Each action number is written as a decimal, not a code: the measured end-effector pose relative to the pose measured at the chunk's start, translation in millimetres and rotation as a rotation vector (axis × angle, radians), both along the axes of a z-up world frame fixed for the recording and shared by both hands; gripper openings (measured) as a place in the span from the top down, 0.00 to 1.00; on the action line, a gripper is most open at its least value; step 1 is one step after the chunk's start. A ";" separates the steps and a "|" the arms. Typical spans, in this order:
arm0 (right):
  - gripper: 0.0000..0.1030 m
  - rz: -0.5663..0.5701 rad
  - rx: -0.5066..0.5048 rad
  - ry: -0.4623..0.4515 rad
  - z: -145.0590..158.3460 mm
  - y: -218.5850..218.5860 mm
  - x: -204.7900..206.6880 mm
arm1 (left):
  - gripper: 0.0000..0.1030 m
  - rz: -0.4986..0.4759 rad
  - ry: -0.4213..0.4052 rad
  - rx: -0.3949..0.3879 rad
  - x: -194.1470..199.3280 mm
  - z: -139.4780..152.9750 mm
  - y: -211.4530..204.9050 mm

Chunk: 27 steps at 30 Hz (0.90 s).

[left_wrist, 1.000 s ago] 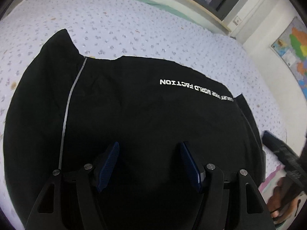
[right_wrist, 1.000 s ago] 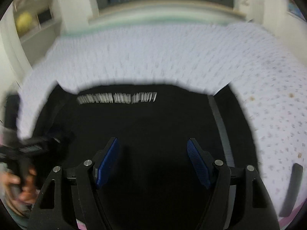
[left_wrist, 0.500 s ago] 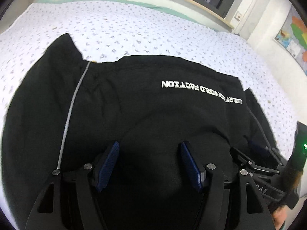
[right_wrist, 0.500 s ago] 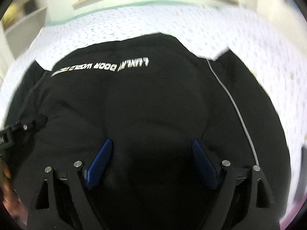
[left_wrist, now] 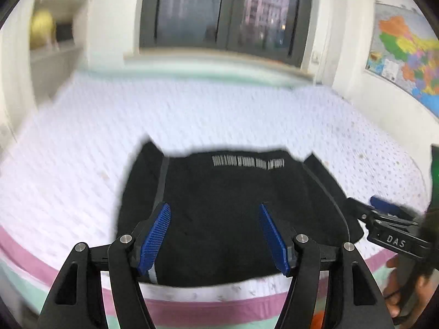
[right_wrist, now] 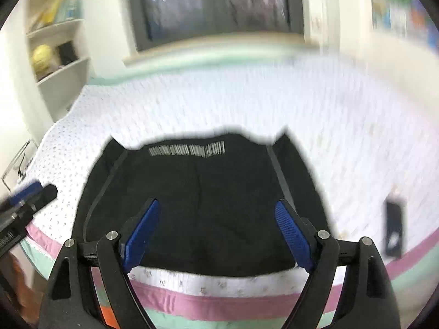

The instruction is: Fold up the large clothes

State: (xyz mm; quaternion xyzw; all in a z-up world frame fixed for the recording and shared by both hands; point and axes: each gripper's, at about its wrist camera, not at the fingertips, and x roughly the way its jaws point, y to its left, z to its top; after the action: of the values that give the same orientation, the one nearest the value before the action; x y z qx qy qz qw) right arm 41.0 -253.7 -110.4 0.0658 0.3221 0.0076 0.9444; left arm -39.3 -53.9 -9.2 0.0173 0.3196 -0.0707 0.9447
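Observation:
A black garment (left_wrist: 233, 205) with a white line of lettering and grey side stripes lies folded flat near the front edge of the bed; it also shows in the right wrist view (right_wrist: 203, 197). My left gripper (left_wrist: 214, 235) is open and empty, held above the garment's near edge. My right gripper (right_wrist: 216, 233) is open and empty, also above the near edge. The right gripper shows at the right of the left wrist view (left_wrist: 384, 219). The left gripper shows at the left edge of the right wrist view (right_wrist: 24, 200).
The bed (left_wrist: 192, 115) has a white dotted sheet with a pink and mint border along its front edge (right_wrist: 219, 298). A dark phone (right_wrist: 395, 227) lies on the sheet to the right. A window, shelves at the left and a wall map (left_wrist: 406, 54) are behind.
Both grippers have pulled back and up from the garment, which now looks smaller and farther away. Both stay open and empty. The views are motion-blurred.

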 end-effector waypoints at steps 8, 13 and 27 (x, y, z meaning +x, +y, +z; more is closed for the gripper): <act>0.05 -0.061 -0.225 -0.279 97.8 24.7 -58.7 | 0.18 -0.053 -0.317 0.061 -77.0 107.6 -13.7; 0.04 -0.043 -0.164 -0.208 71.1 18.7 -45.7 | 0.18 -0.068 -0.287 0.031 -77.6 97.7 -16.5; 0.04 -0.036 -0.106 -0.010 7.1 13.9 9.6 | 0.18 0.009 -0.049 0.009 -7.0 18.6 -9.5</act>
State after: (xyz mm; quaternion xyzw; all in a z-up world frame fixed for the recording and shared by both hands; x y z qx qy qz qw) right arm 50.6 -239.7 -103.2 0.0215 0.3163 -0.0260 0.9481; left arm -46.3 -63.4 9.4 0.0217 0.2967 -0.0649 0.9525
